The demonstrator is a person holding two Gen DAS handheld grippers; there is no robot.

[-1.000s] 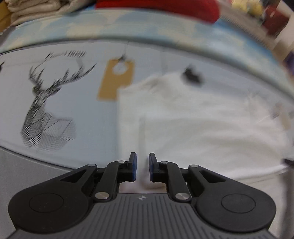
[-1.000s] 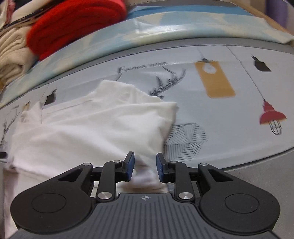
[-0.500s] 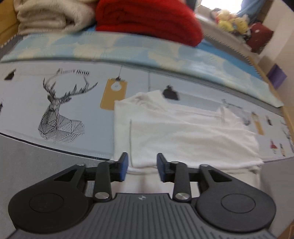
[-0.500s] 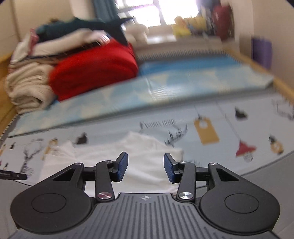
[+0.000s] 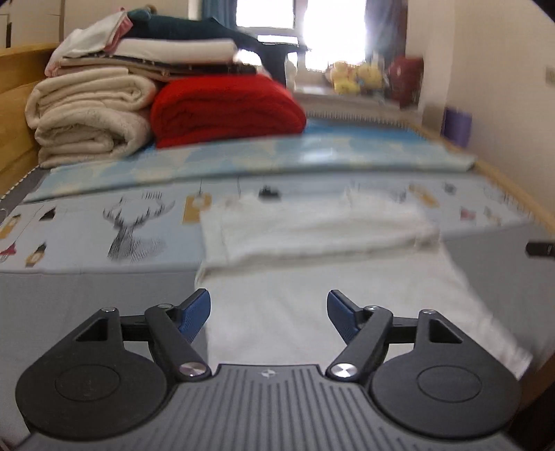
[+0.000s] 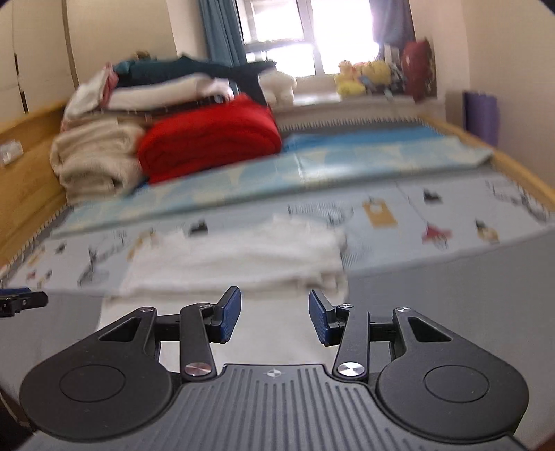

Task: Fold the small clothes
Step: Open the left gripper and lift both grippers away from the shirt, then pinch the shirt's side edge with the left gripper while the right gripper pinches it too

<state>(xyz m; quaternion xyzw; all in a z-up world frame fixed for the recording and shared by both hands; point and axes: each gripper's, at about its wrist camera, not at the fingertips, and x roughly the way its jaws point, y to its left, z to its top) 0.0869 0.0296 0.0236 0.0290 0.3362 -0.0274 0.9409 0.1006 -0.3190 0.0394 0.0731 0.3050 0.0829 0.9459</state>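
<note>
Folded red blanket (image 5: 225, 109) beside a stack of cream blankets (image 5: 86, 114) at the far end, dark and white folded linens (image 5: 173, 48) piled on top, pale printed play mat (image 5: 104, 229) with a deer drawing (image 5: 135, 227), yellow plush toys (image 6: 364, 78) on the bright windowsill, teal curtain (image 6: 218, 31), purple roll (image 6: 480, 116) against the wall

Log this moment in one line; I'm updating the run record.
left hand-held gripper: opening, empty | right hand-held gripper: open, empty | white garment: partly folded

A bed (image 5: 513, 277) carries a printed mat (image 5: 86, 225) with a white garment (image 5: 312, 249) near its front edge, blankets (image 5: 222, 111) at the back.
</note>
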